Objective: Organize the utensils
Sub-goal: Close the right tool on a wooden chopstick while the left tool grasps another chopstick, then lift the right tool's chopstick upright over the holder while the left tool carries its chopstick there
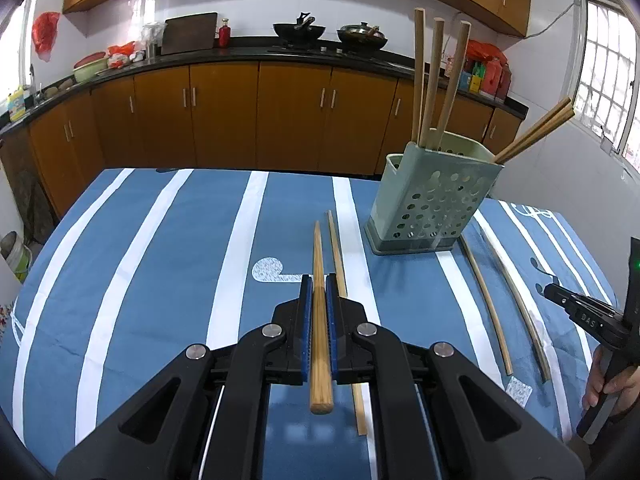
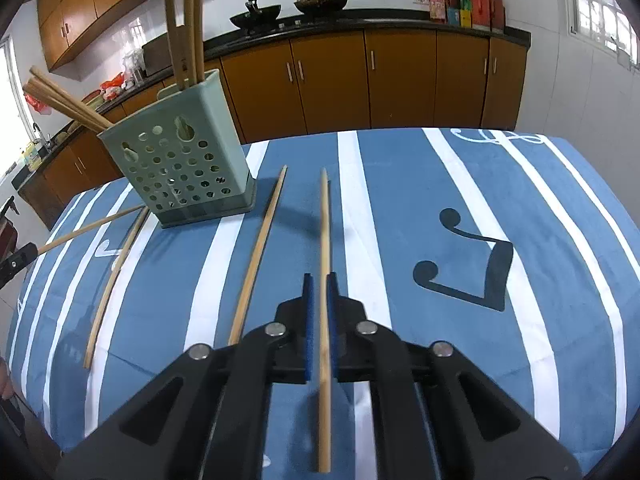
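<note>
My left gripper (image 1: 319, 280) is shut on a round wooden chopstick (image 1: 320, 332), which it holds above the striped blue tablecloth (image 1: 160, 260). A thinner chopstick (image 1: 338, 256) lies on the cloth just to its right. In the right wrist view my right gripper (image 2: 320, 278) stands open around another thin chopstick (image 2: 325, 240), with a gap showing at the left pad. One more chopstick (image 2: 260, 248) lies to its left. The green perforated holder (image 2: 180, 160) stands upright at the back with several chopsticks (image 1: 436, 80) in it.
Behind the table run brown kitchen cabinets (image 1: 224, 116) under a black counter with woks (image 1: 298, 32). A person's hand (image 1: 600, 380) grips the right tool's handle at the right edge of the left wrist view. The cloth has music-note prints (image 2: 472, 264).
</note>
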